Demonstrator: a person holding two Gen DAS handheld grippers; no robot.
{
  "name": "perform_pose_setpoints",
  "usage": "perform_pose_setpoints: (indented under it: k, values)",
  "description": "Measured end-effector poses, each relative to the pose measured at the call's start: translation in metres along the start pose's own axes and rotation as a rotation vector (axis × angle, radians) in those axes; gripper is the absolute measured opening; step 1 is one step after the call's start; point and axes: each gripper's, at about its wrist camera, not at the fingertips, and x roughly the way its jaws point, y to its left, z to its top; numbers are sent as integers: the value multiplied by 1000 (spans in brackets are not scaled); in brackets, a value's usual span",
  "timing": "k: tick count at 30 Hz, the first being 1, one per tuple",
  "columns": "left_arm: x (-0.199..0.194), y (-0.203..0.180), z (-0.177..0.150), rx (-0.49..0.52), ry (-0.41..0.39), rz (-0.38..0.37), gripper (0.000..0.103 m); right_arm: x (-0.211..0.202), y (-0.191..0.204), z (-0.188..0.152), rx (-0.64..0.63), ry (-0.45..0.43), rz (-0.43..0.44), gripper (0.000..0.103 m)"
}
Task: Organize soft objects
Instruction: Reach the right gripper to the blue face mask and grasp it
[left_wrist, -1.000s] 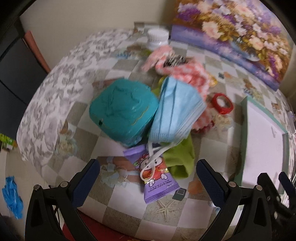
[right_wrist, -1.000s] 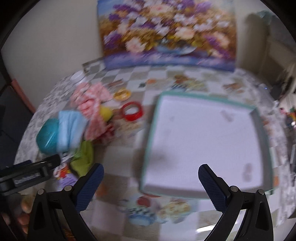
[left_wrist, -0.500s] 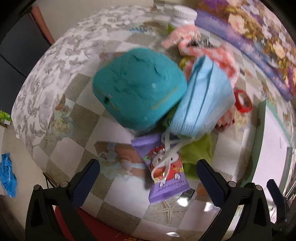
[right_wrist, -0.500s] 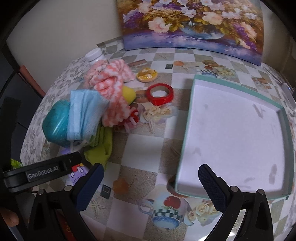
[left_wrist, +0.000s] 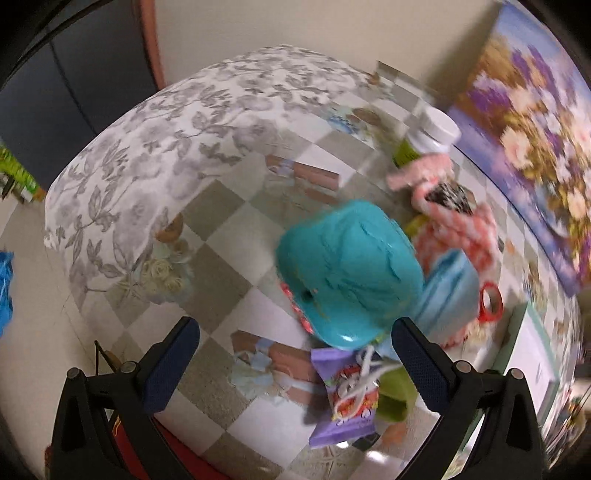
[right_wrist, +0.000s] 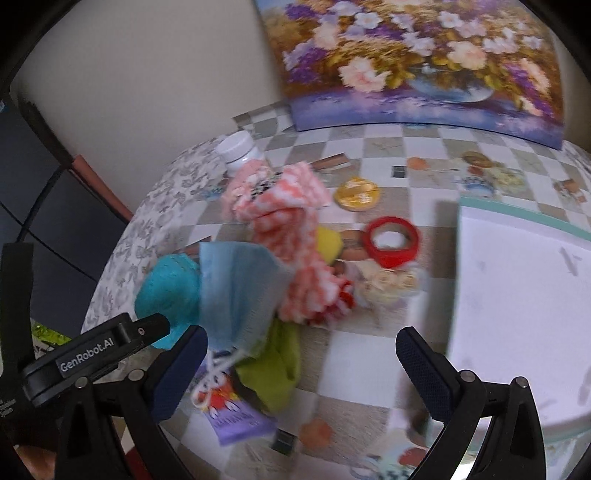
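Near the table's front-left edge lies the soft pile: a teal cap (left_wrist: 347, 273) leaning against a stack of blue masks (left_wrist: 448, 291), whose white ear loops (left_wrist: 360, 380) trail over a purple snack packet (left_wrist: 343, 402). A green cloth (right_wrist: 275, 369) lies under the masks just beside the packet, and a pink-and-white checked cloth (right_wrist: 291, 236) is heaped behind them, touching a yellow object (right_wrist: 328, 242). Beyond the heap stand a white-capped bottle (right_wrist: 238, 149), a gold lid (right_wrist: 356, 194) and a red tape roll (right_wrist: 391, 240); a white tray (right_wrist: 517, 295) with a teal rim sits to the right, apart from the pile, and a flower painting (right_wrist: 413, 59) leans on the wall behind. The left gripper (left_wrist: 295, 365) hangs over the checked tablecloth (left_wrist: 218, 229) in front of the cap, jaws spread wide with nothing between them, the cap's brim close to its right finger. The right gripper (right_wrist: 301, 373) is likewise wide apart and empty, above the green cloth and bare cloth beside the tray.
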Motion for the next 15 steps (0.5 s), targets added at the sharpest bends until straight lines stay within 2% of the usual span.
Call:
perform_pose_setpoints:
  k: [7,15]
  values:
    - [8,25,7,-127,36,11,103,31,21,3,-52,47,2,102]
    - [11,34,8,-159,58,-13,103,49,25,4,-53,80,26,88]
